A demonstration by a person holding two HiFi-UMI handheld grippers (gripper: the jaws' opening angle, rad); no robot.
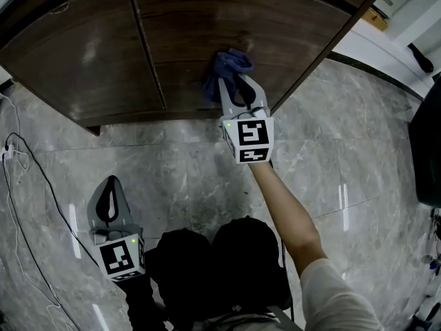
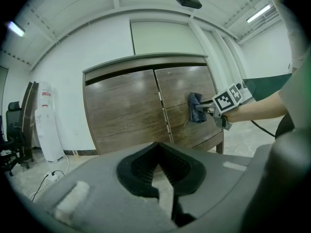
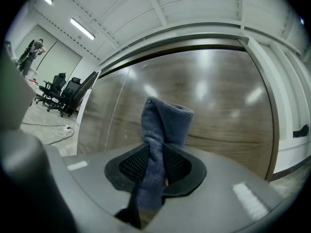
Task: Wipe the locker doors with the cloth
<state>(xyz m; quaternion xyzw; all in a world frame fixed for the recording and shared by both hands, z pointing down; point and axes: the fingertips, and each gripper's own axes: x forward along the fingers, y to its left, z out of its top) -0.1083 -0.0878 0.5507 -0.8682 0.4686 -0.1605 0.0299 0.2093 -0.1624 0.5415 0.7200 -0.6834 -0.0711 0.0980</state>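
Observation:
The dark wooden locker has a left door (image 1: 76, 54) and a right door (image 1: 289, 26), with the seam between them (image 2: 163, 110). A blue cloth (image 1: 229, 69) is bunched between the fingers of my right gripper (image 1: 236, 88), which is shut on it. The cloth presses against the lower part of the right door (image 3: 223, 96). In the right gripper view the cloth (image 3: 163, 125) stands up out of the jaws. The left gripper view shows the cloth (image 2: 196, 108) on the door from the side. My left gripper (image 1: 108, 190) hangs low over the floor, shut and holding nothing, away from the locker.
A white cable (image 1: 31, 185) and a power strip (image 1: 8, 152) lie on the marble floor at the left. A water dispenser (image 2: 48, 125) and an office chair (image 2: 12, 140) stand left of the locker. White skirting (image 1: 386, 57) runs along its right side.

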